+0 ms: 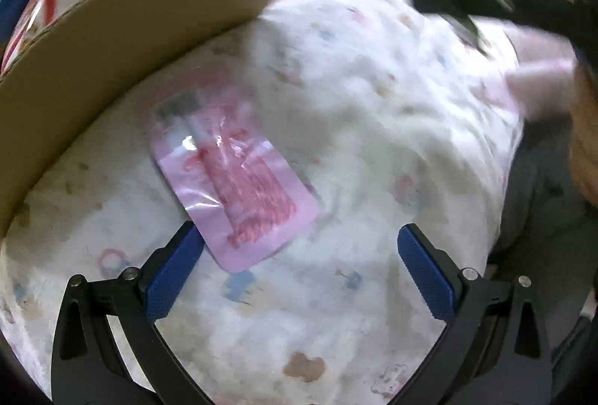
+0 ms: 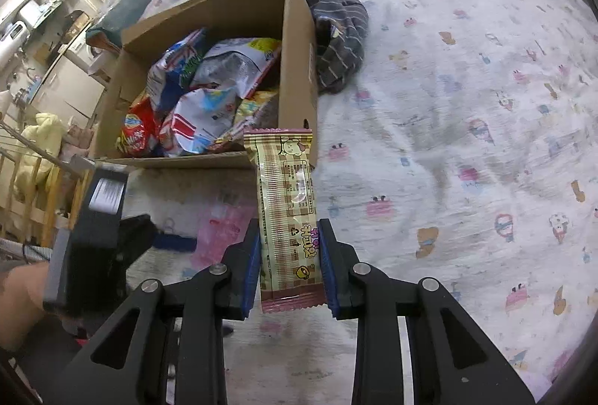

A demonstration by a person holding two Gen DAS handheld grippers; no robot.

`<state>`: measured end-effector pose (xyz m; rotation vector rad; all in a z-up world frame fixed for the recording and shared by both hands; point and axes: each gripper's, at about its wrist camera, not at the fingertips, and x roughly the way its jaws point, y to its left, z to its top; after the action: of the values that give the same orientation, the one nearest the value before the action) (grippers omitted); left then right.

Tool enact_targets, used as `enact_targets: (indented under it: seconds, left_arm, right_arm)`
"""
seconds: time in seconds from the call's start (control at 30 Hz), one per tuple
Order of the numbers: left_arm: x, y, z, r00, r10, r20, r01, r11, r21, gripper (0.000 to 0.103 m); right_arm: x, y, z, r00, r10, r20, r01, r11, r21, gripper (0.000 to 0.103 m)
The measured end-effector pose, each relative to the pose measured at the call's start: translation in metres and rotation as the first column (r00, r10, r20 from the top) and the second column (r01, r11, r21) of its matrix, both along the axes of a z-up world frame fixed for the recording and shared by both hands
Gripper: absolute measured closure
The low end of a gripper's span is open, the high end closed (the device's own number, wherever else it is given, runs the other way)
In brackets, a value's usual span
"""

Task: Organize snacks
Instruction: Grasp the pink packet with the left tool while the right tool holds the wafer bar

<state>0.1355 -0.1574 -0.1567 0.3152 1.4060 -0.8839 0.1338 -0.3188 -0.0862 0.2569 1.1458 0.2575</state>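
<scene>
Right wrist: right gripper (image 2: 289,255) clamps one snack bar (image 2: 286,203); left gripper (image 1: 299,248) gapes over one pink packet (image 1: 239,180)

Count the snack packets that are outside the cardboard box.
2. The pink packet lies on the bedsheet beside the cardboard box; the brown-checked bar is clamped in the right gripper. Others may be hidden.

Both wrist views look steeply down, sharing the bedsheet (image 1: 373,106) and cardboard box (image 2: 299,68).
</scene>
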Motion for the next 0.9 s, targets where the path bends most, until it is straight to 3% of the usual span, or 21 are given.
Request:
enact_targets:
  seconds: [0.1, 0.27, 0.4, 0.5, 0.67, 0.73, 0.87, 0.9]
  left_arm:
    - [-0.008, 0.001, 0.006, 0.999, 0.014, 0.03, -0.014, 1.0, 0.01, 0.001]
    - [0.005, 0.026, 0.029, 0.989, 0.132, 0.069, -0.13, 0.991, -0.034, 0.001]
    - [0.026, 0.044, 0.03, 0.956, 0.272, 0.111, -0.27, 0.962, -0.035, 0.001]
    - [0.039, 0.05, 0.023, 0.93, 0.359, 0.076, -0.358, 0.933, -0.034, 0.001]
    - [0.045, 0.035, 0.013, 0.873, 0.479, 0.096, -0.486, 0.87, 0.083, 0.001]
    - [0.039, 0.019, 0.013, 0.855, 0.5, 0.14, -0.515, 0.848, 0.12, 0.001]
    - [0.044, -0.007, -0.001, 0.849, 0.489, 0.198, -0.525, 0.82, 0.226, 0.002]
    - [0.045, -0.01, -0.006, 0.853, 0.483, 0.199, -0.521, 0.815, 0.253, 0.008]
  right_arm:
    - [0.0, -0.004, 0.0, 1.0, -0.021, -0.002, 0.021, 1.0, -0.007, 0.073]
    - [0.0, -0.006, 0.003, 0.999, -0.031, 0.009, 0.031, 0.999, -0.012, 0.073]
    - [0.0, -0.002, 0.005, 1.0, -0.022, 0.014, 0.022, 1.0, -0.007, 0.073]
    - [0.001, -0.001, 0.006, 1.0, -0.02, 0.015, 0.02, 1.0, -0.008, 0.073]
    - [0.004, -0.01, 0.006, 0.998, -0.056, 0.007, 0.056, 0.998, 0.01, 0.073]
    - [0.007, -0.015, 0.009, 0.997, -0.073, 0.01, 0.073, 0.997, 0.027, 0.073]
    - [0.011, -0.02, 0.019, 0.996, -0.085, 0.029, 0.084, 0.996, 0.043, 0.073]
    - [0.01, -0.021, 0.02, 0.996, -0.086, 0.031, 0.084, 0.995, 0.044, 0.073]
